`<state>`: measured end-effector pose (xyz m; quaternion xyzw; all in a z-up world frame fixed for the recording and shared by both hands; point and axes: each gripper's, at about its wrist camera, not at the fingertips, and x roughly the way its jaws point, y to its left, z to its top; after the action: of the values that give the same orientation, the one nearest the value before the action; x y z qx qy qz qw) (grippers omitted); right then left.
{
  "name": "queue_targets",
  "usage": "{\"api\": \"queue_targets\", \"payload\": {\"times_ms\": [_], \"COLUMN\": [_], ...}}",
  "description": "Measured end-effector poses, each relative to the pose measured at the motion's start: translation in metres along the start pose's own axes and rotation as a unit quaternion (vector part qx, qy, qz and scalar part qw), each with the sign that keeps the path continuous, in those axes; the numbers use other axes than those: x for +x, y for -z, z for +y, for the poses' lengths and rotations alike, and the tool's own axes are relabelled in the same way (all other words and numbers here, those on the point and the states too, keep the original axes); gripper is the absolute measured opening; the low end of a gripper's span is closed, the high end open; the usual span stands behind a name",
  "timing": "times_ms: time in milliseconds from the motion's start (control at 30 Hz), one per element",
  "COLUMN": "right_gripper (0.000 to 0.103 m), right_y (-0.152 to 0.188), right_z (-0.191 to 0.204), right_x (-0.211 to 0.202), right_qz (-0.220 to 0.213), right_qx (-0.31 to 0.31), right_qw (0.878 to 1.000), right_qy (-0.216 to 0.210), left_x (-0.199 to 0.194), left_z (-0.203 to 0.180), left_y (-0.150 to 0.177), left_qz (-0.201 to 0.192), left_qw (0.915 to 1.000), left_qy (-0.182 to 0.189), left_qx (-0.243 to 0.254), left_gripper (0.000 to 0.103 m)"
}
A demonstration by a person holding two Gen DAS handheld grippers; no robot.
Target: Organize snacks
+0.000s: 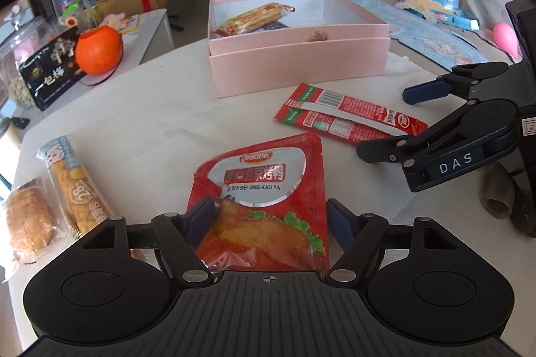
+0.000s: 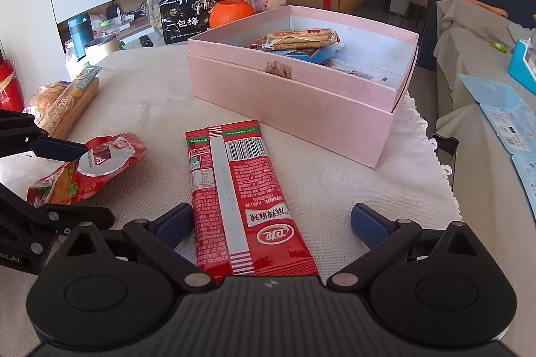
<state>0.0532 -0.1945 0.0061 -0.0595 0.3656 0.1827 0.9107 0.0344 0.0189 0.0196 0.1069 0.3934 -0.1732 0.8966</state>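
Currently your left gripper point(image 1: 266, 219) pinches roast-duck pouch point(image 1: 264, 189) across its lower half: soft, slick foil, light. Right gripper point(image 2: 271, 223) spread wide, long red packet point(image 2: 241, 192) flat between fingers, untouched; grip mid-width. Pink box point(image 2: 301, 109) ahead.

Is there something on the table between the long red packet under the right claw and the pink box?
Nothing visible. Bare tablecloth lies between the long red packet and the near wall of the pink box. The right claw is open around the packet.
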Motion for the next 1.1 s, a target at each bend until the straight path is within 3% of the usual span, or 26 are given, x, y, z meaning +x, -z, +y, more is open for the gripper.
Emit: {"api": "queue_targets", "payload": {"times_ms": [167,333,533,600,667,767,933,1100], "right_gripper": [0.101,0.101,0.1,0.1,0.1,0.1,0.101,0.102], "right_y": [0.0,0.0,0.001,0.003,0.005,0.005,-0.006,-0.023], "right_z": [0.0,0.0,0.007,0.017,0.028,0.038,0.046,0.052], "right_x": [0.0,0.0,-0.005,-0.009,-0.012,-0.012,0.001,0.023], "right_qz": [0.0,0.0,0.006,0.016,0.02,0.017,0.019,0.009], "right_qx": [0.0,0.0,-0.012,-0.031,-0.052,-0.062,-0.058,-0.047], "right_qw": [1.0,1.0,1.0,0.999,0.998,0.997,0.998,0.999], "right_qy": [0.0,0.0,0.008,-0.022,-0.034,-0.031,-0.031,-0.027], "left_x": [-0.018,-0.011,0.012,0.017,0.018,0.017,0.019,0.021], "left_z": [0.008,0.029,0.035,0.025,0.02,0.024,0.047,0.059], "left_y": [-0.006,-0.015,-0.014,-0.012,-0.012,-0.013,-0.018,-0.016], "left_qz": [-0.018,-0.012,0.03,0.033,0.034,0.03,0.015,0.015], "left_qw": [0.9996,0.9992,0.9966,0.9976,0.9982,0.9982,0.9958,0.9944], "left_qy": [0.02,-0.011,0.035,0.027,0.021,0.015,-0.07,-0.051], "left_qx": [-0.01,-0.035,-0.069,-0.054,-0.044,-0.049,-0.058,-0.091], "left_gripper": [0.073,0.072,0.075,0.084,0.085,0.073,0.069,0.069]}}
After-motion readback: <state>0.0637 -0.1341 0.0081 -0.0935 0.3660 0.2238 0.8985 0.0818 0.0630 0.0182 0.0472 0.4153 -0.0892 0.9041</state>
